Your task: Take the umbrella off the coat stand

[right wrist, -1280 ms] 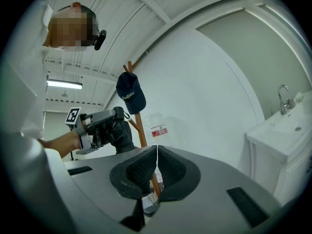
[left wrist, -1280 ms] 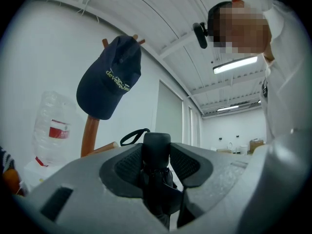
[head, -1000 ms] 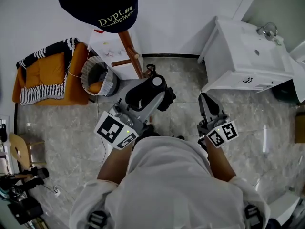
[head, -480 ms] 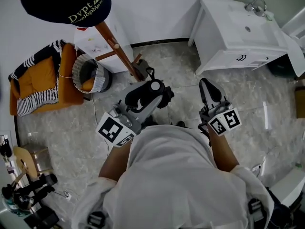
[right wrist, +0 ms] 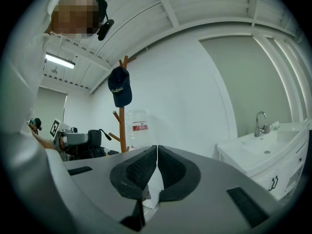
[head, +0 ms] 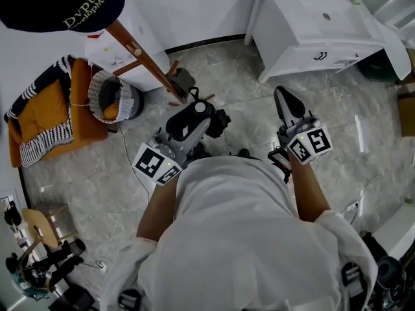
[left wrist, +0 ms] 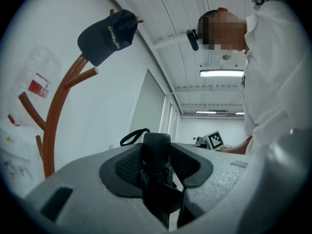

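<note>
Left gripper [left wrist: 157,165] clamped on folded black umbrella [head: 216,123], pads pressing near handle end, strap loop poking past jaws. Umbrella off reddish-brown wooden coat stand [head: 146,61], held apart from it before person. Navy cap [head: 57,2] tops stand. Right gripper [head: 284,98] jaws together, empty.

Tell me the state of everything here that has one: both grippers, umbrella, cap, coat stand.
Left gripper: shut on the umbrella.
Right gripper: shut, empty.
Umbrella: folded, held clear of the coat stand.
Cap: hanging on the coat stand's top.
Coat stand: upright.
</note>
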### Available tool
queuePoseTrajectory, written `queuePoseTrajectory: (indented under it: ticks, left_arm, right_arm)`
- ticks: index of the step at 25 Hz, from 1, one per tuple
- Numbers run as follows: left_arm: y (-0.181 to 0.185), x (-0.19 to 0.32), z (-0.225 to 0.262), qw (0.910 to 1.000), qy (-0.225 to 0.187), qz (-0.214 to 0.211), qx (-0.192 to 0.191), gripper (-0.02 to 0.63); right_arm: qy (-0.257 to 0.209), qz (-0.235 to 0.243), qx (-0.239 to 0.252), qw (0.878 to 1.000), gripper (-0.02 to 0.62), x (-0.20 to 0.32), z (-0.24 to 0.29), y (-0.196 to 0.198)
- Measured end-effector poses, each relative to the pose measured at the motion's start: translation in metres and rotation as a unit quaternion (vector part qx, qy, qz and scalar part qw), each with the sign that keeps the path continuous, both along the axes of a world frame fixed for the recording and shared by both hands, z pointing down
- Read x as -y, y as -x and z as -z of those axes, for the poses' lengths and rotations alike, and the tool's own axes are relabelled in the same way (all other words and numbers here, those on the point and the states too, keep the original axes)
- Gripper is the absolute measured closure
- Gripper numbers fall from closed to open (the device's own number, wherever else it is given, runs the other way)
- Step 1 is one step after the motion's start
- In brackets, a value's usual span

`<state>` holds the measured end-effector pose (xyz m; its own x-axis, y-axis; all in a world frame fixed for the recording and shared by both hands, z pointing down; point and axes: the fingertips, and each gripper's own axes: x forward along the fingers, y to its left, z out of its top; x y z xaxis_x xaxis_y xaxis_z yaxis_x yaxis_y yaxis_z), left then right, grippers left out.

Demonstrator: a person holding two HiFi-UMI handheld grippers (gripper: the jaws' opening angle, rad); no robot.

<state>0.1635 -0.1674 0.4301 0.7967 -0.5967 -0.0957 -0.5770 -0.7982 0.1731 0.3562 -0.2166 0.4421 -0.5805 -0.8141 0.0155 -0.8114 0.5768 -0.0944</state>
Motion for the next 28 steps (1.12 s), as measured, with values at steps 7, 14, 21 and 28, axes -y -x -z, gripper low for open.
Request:
queuePoseTrajectory:
  ticks: [7, 14, 21, 28]
  left_arm:
    - [0.008, 0.002, -0.029, 0.9995, 0.028, 0.013, 0.007, 0.422]
    - [0.018, 0.008, -0.047, 0.9982, 0.054, 0.027, 0.0, 0.422]
    - [0.014, 0.009, -0.047, 0.9981, 0.057, 0.022, -0.003, 0.422]
    - [0.009, 0.009, -0.044, 0.9981, 0.061, 0.011, -0.004, 0.422]
  right_arm:
    - [0.03, 0.002, 0.013, 0.999, 0.578, -0.006, -0.017, -0.011]
    - [0.034, 0.021, 0.005, 0.999, 0.578, -0.014, -0.021, -0.01]
    - [0.024, 0.072, -0.04, 0.996, 0.58, -0.026, -0.02, 0.012]
    - [0.02, 0.126, -0.04, 0.991, 0.58, -0.036, -0.017, 0.036]
